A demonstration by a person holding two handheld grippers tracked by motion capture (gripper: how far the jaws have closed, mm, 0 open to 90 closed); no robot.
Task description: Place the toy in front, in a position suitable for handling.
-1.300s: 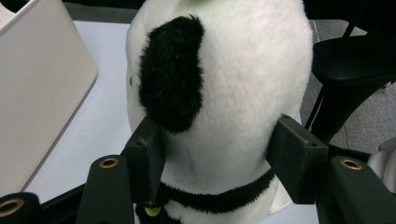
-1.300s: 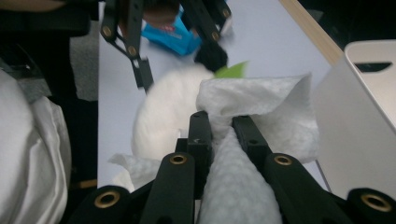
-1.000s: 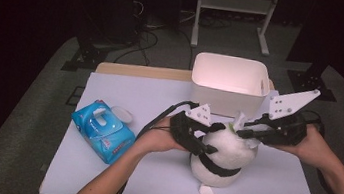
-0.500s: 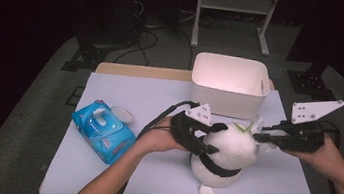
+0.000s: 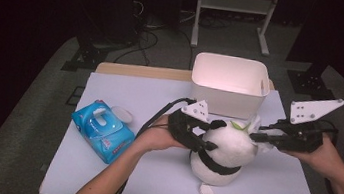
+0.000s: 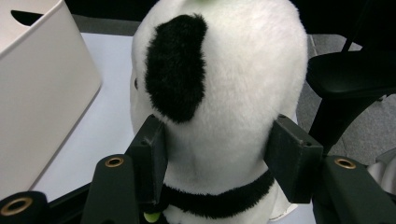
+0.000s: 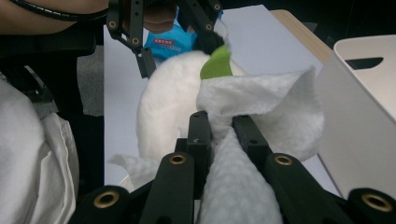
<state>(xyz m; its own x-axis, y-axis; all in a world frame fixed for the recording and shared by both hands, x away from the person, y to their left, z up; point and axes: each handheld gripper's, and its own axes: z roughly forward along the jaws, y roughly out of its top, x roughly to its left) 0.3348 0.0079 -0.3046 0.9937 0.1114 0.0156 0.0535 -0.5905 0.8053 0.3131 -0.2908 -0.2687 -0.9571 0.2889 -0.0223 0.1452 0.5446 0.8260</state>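
I am holding the panda (image 5: 226, 147) upright near the middle of the table (image 5: 124, 96), just in front of the bin (image 5: 229, 87). My left gripper (image 5: 203, 140) is clamping its neck: in the left gripper view both pads are pressing into the white fur above the black collar. My right gripper (image 5: 259, 137) is pinching a wipe (image 7: 261, 112), clenched tight on a bunched fold of it. Since a second ago that gripper has been drawing away from the panda's head toward the right edge, taking the wipe with it, so I judge one wiping stroke is finishing. From the high view I can't quite tell whether the wipe is still brushing the fur. The wipes pack (image 5: 102, 129) is lying well apart on the left.
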